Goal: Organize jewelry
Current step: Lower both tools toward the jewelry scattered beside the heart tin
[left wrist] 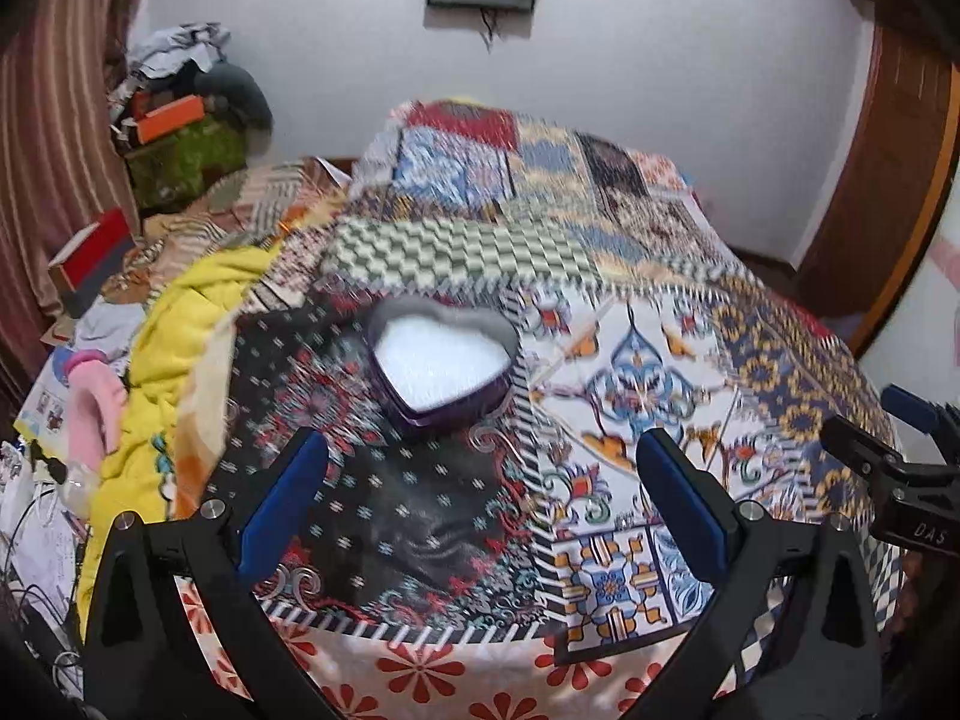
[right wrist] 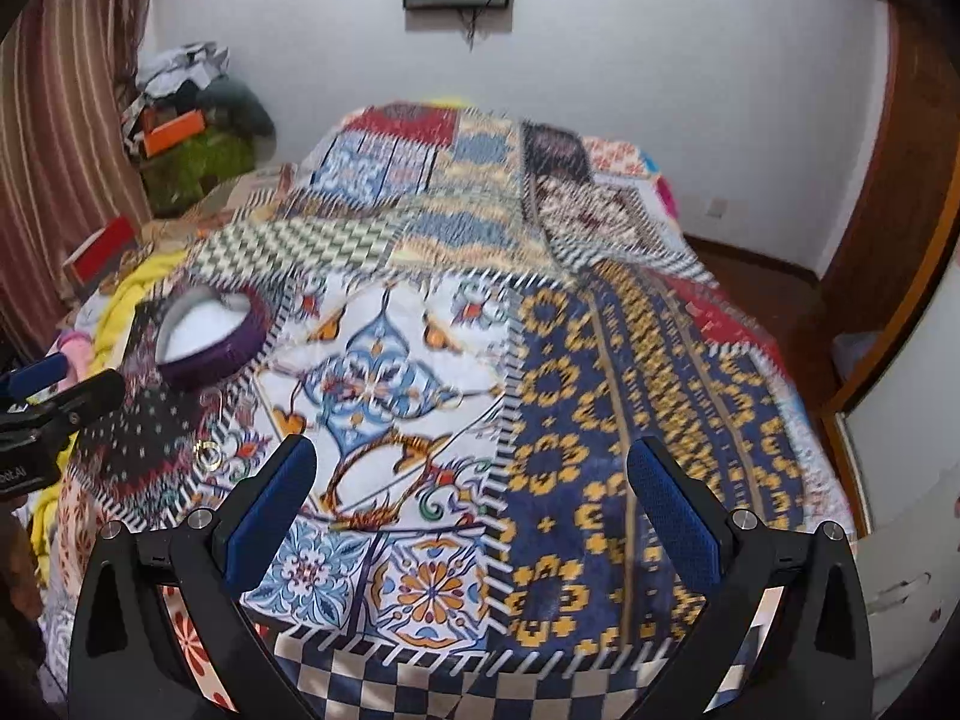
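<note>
right gripper (right wrist: 474, 504) spread wide over patchwork bedspread (right wrist: 600, 360); purple heart-shaped box (right wrist: 207, 333) far left, open.

Bed (left wrist: 600, 276): quilt (right wrist: 570, 420), heart box (left wrist: 444, 360).

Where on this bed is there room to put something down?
Free: the quilt right of the heart box, over the blue and yellow flowers toward the right gripper. Crowded: the left edge, with the yellow blanket, red box and pile.
</note>
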The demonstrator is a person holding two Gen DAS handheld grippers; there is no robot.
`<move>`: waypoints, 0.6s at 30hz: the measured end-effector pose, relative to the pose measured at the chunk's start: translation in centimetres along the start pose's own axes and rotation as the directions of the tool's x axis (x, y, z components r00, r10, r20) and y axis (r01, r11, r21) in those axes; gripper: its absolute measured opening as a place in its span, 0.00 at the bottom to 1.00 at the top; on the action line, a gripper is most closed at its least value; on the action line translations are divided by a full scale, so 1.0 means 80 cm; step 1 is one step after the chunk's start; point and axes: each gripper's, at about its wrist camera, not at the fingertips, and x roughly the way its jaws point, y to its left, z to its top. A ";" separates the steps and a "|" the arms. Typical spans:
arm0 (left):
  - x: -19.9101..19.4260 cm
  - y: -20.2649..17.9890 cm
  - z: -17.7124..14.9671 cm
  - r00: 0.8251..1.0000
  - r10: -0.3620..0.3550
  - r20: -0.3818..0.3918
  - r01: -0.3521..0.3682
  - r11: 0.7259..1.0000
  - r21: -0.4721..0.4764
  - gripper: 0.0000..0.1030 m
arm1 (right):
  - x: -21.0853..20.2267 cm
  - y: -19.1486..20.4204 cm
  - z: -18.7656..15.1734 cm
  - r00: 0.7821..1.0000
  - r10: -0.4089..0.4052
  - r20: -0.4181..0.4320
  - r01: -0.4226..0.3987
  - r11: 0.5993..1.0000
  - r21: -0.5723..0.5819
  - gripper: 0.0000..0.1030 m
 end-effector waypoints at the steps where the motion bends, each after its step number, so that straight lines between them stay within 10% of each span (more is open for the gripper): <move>1: 0.006 -0.002 -0.002 1.000 -0.010 -0.019 0.010 1.000 0.006 0.98 | 0.003 0.001 -0.001 1.000 0.007 -0.007 -0.007 1.000 0.000 1.00; 18: 0.069 -0.012 -0.036 0.972 -0.104 -0.212 0.115 0.992 0.044 0.30 | 0.050 0.054 -0.015 0.968 0.202 -0.151 -0.215 0.974 -0.077 0.54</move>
